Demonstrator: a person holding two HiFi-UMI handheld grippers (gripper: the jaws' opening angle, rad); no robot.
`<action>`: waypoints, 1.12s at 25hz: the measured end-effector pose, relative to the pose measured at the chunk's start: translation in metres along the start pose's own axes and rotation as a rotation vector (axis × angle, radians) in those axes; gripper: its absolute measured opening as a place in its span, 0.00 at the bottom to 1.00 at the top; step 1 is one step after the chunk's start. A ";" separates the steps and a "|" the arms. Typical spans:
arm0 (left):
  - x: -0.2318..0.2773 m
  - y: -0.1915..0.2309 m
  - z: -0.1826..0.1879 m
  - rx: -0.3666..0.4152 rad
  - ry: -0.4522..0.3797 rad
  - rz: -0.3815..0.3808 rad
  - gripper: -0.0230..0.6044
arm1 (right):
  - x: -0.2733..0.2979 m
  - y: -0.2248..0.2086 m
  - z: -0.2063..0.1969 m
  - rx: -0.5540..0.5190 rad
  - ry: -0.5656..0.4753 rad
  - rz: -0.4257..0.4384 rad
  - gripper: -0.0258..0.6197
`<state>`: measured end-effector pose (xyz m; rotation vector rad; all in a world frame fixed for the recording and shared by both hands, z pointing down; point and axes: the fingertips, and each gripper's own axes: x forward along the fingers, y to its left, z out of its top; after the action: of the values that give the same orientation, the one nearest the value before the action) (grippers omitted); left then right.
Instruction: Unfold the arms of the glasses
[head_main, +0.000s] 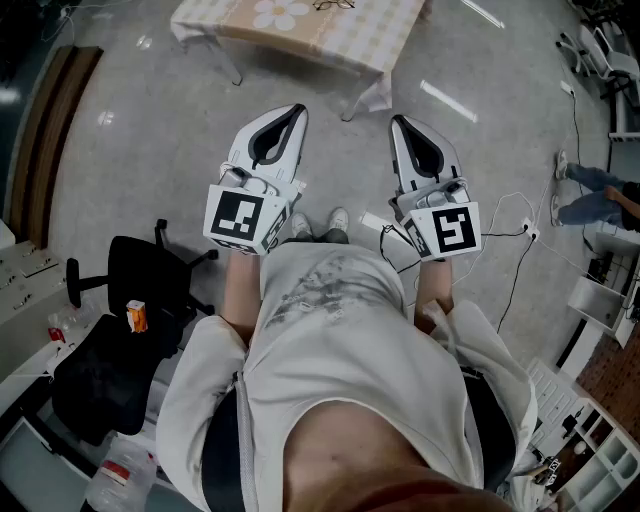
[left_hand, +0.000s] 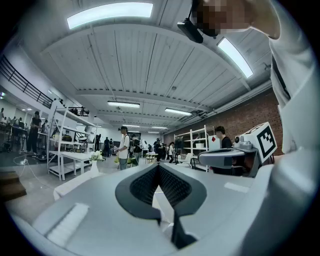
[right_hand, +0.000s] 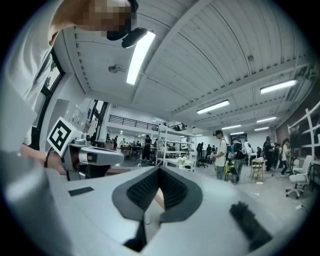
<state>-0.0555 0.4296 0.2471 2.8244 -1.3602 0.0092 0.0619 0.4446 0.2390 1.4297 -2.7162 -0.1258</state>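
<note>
A cloth-covered table (head_main: 345, 40) stands on the grey floor (head_main: 150, 130), with 1 pair of glasses (head_main: 333, 4) lying on it.

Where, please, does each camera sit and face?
Head view: on the person's head, facing steeply down at the floor; shows shirt, left gripper, right gripper.
Left gripper view: on the left gripper, level along its shut jaws into the hall; shirt at right.
Right gripper view: likewise on the right gripper; shirt at left.
Shared: each gripper view shows the other gripper.
</note>
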 end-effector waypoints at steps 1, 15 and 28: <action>0.001 -0.002 0.000 0.004 0.002 0.001 0.05 | -0.001 -0.001 0.000 0.001 -0.001 0.002 0.06; 0.008 -0.037 -0.002 0.031 0.027 0.023 0.05 | -0.024 -0.023 -0.004 0.001 -0.021 0.013 0.07; 0.018 -0.035 -0.014 0.012 0.060 0.056 0.05 | -0.012 -0.032 -0.015 0.012 0.000 0.065 0.07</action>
<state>-0.0170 0.4377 0.2613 2.7702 -1.4312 0.1022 0.0964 0.4363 0.2507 1.3422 -2.7645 -0.1056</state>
